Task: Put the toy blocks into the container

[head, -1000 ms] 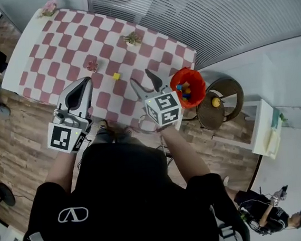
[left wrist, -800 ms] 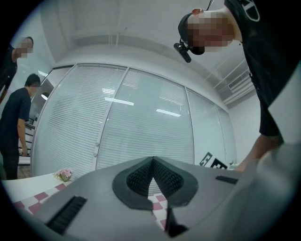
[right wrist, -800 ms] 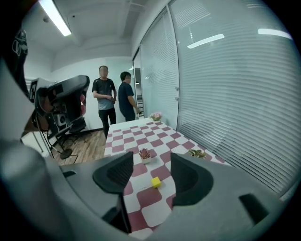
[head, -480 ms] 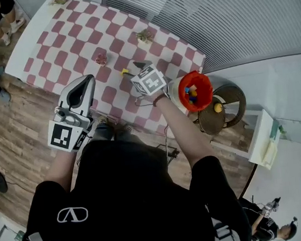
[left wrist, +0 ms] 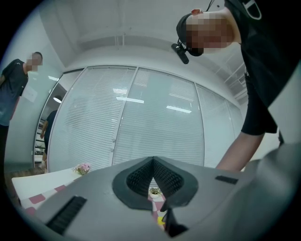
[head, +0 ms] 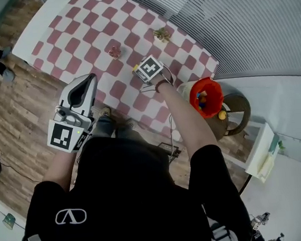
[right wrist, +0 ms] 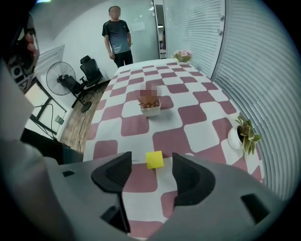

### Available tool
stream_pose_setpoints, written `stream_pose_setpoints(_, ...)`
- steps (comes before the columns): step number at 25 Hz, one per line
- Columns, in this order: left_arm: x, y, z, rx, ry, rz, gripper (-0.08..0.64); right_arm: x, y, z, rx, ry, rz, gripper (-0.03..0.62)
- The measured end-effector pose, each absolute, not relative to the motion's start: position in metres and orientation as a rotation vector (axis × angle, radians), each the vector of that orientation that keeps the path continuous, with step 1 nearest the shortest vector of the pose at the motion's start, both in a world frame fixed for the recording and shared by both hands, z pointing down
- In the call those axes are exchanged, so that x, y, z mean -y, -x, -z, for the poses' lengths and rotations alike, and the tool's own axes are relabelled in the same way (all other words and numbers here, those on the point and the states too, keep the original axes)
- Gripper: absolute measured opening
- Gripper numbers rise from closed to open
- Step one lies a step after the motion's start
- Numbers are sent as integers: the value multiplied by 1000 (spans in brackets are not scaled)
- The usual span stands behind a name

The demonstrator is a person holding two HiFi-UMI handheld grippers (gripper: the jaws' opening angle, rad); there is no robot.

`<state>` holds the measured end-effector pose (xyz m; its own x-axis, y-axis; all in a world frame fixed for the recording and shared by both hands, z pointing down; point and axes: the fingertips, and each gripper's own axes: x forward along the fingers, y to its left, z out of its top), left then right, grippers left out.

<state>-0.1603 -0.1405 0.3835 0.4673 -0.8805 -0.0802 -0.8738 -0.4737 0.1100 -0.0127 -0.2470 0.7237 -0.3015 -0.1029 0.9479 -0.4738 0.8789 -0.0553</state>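
1. Bench (head: pixel 80 24): red/white check cloth.
2. Red container (head: pixel 206 87): stood off the bench's corner, blocks inside.
3. Left tool (left wrist: pixel 153 159): clenched, nothing gripped, held level.
4. Right tool (right wrist: pixel 151 170): pointed down over the bench; jaws apart, just been opening.
5. Yellow block (right wrist: pixel 154 159): lay on the bench btwn right jaws, untouched.

Head view: high overhead, facing steeply down, far off; takes in most of the checked table (head: pixel 78 29).

Right gripper view: close over that table, tilted down along its own jaws. Yellow block (right wrist: pixel 154 159) just ahead, potted plant (right wrist: pixel 244 134) at right; head view shows both.

Left gripper view: low, level, facing the blinds (left wrist: pixel 141 117); only a strip of table shows.
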Motion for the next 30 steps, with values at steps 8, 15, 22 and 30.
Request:
stream_pose_setpoints(8, 133, 174, -405, 1601, -2600, 123, 5, 245, 16, -754, 1740, -293, -398, 206)
stream_pose_setpoints(15, 131, 177, -410, 1606, -2593, 98, 5, 244, 14, -762, 1697, -237, -370, 133)
stream_pose_setpoints(22, 138, 172, -389, 1623, -2612, 171, 5, 241, 23, -739, 1786, -273, -342, 133)
stream_pose_setpoints(30, 149, 147, -373, 1534, -2690, 228, 5, 248, 35, -599, 2168, -535, -200, 133)
